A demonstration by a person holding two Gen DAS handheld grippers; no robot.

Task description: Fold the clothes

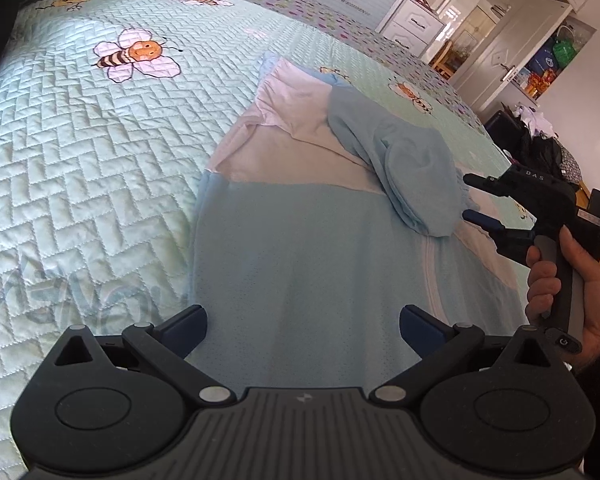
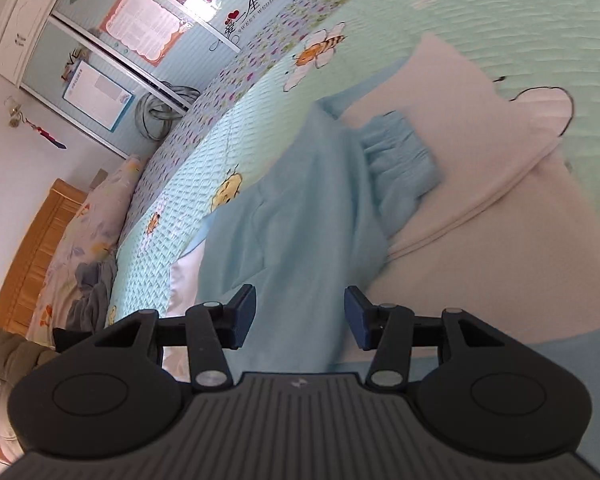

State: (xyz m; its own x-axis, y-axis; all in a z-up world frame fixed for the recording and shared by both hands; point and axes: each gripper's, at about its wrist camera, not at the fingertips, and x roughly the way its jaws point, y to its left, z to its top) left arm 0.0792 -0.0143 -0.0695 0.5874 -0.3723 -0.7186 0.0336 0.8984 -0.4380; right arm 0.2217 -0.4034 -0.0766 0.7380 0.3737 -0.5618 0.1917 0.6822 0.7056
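Observation:
A light blue and pale pink garment [image 1: 300, 240] lies spread flat on the bed. Its blue sleeve [image 1: 416, 184] is folded inward over the pink chest panel [image 1: 284, 148]. My left gripper [image 1: 302, 320] hovers open above the blue lower part, nothing between its fingers. My right gripper [image 1: 466, 197], held by a hand, stands open just right of the folded sleeve and does not touch it. In the right wrist view the right gripper [image 2: 299, 300] is open over the blue sleeve [image 2: 324, 200], whose ribbed cuff [image 2: 400, 148] rests on the pink fabric [image 2: 500, 240].
A mint quilt with bee prints [image 1: 80, 160] covers the bed. A pillow [image 2: 92, 208], grey clothing [image 2: 92, 292] and a wooden headboard [image 2: 32, 248] are at one end. White cabinets [image 1: 420, 20] and a dark pile of things [image 1: 540, 140] stand beyond the bed.

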